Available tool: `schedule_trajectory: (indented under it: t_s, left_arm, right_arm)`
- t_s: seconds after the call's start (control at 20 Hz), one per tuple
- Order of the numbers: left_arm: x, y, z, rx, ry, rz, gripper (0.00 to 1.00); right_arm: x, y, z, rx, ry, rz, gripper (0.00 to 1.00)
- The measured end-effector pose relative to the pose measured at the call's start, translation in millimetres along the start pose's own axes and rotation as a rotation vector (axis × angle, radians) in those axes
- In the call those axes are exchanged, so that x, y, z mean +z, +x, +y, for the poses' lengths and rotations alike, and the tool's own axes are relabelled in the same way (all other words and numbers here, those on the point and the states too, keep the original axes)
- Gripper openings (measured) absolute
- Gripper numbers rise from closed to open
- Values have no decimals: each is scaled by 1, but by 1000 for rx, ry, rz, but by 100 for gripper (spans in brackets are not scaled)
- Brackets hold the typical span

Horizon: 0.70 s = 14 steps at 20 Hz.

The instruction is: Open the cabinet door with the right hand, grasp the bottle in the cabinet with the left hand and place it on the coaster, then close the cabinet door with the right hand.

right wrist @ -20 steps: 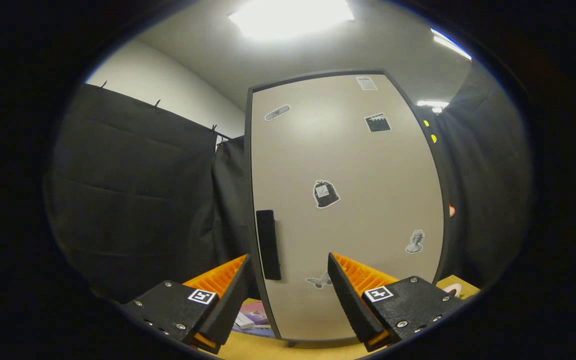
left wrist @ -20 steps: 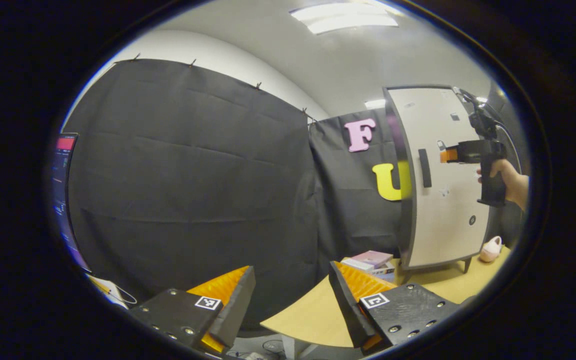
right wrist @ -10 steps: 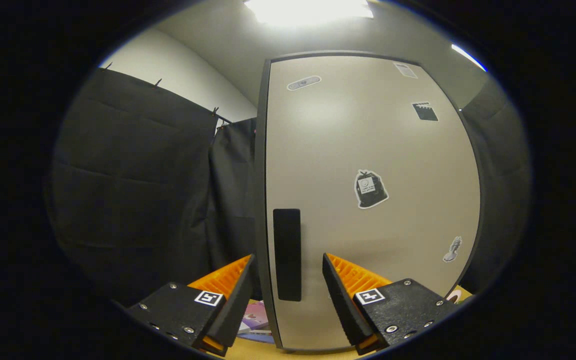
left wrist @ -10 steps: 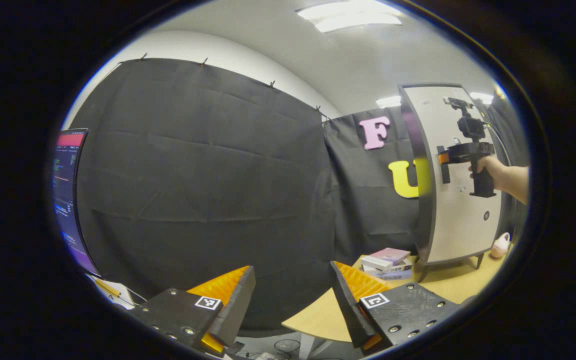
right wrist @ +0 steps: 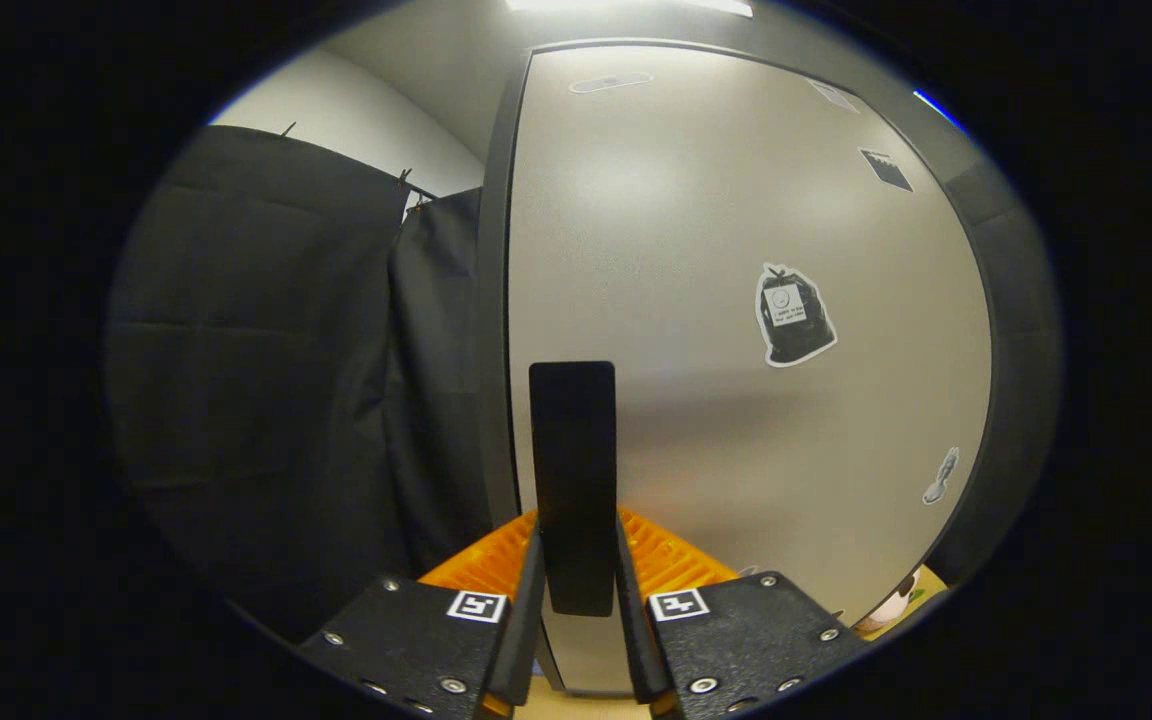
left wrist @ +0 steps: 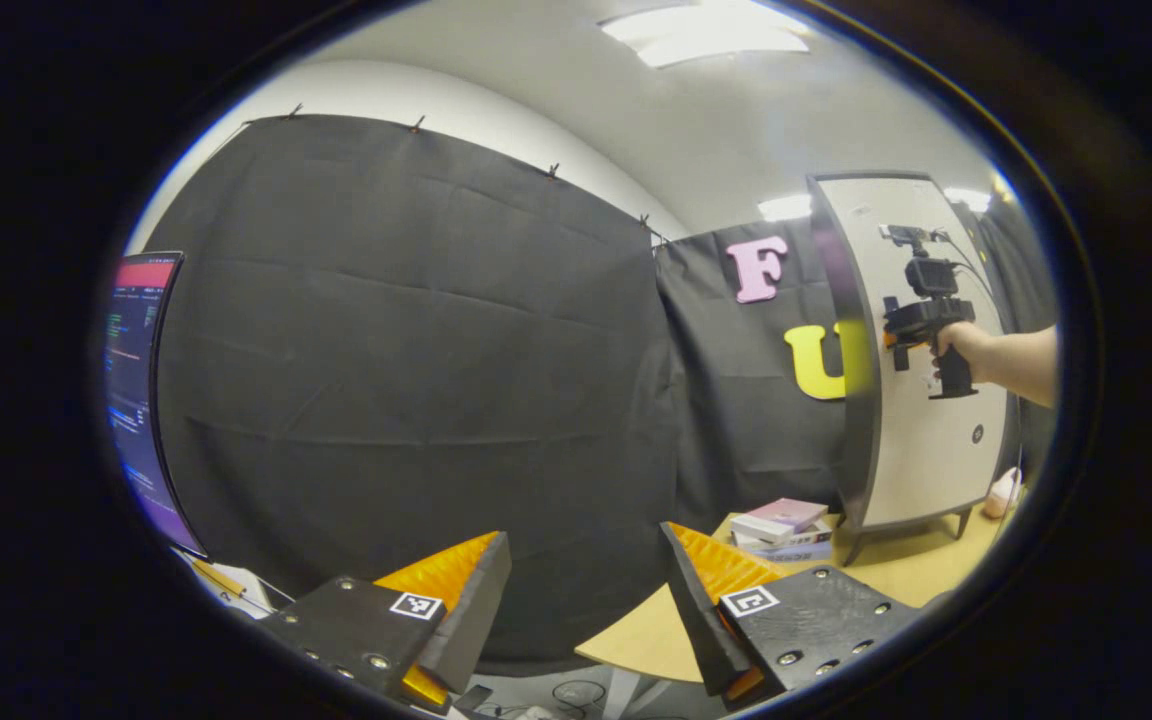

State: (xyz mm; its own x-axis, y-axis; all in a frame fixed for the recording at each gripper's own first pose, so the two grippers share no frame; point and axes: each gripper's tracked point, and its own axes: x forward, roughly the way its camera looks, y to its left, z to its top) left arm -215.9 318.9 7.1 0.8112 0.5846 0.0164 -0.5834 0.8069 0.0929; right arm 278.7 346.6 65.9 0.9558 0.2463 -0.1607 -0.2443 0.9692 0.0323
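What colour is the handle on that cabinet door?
Black handle, on a pale beige door; clearest in the right gripper view.

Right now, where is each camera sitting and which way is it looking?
Left gripper view: rides on the left gripper, held back from the wooden table, facing the booth's black cloth wall; its two fingers stand apart at the bottom, and farther off a hand holds the right gripper at the cabinet door.
Right gripper view: rides on the right gripper, close up to the cabinet door; its fingers press both sides of the black door handle.
Both share the cabinet door and cloth wall.
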Motion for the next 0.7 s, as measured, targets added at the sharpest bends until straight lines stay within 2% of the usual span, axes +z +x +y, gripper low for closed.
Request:
schedule_trajectory:
  t_s: [0.15,0.2,0.25,0.3,0.45,0.55,0.7]
  left_arm:
    - [2,3,-10,-28,-14,-3,85]
    - [2,5,-14,-38,-19,-3,85]
    - [2,7,-20,-51,-24,-4,85]
    - [3,9,-26,-65,-26,-5,89]
    - [7,16,-46,-114,-22,-16,89]
    - [8,17,-62,-150,-23,-19,81]
    - [10,19,-85,-201,-35,-17,89]
  right_arm:
    - [-2,-1,1,22,-39,12,29]
    - [-3,-1,1,31,-42,21,21]
    - [-2,-4,0,41,-49,28,17]
    - [-3,-6,1,50,-52,30,17]
    - [-2,-15,3,83,-39,26,17]
    - [-1,-22,2,110,-33,23,16]
    - [-1,-30,1,150,-29,24,16]
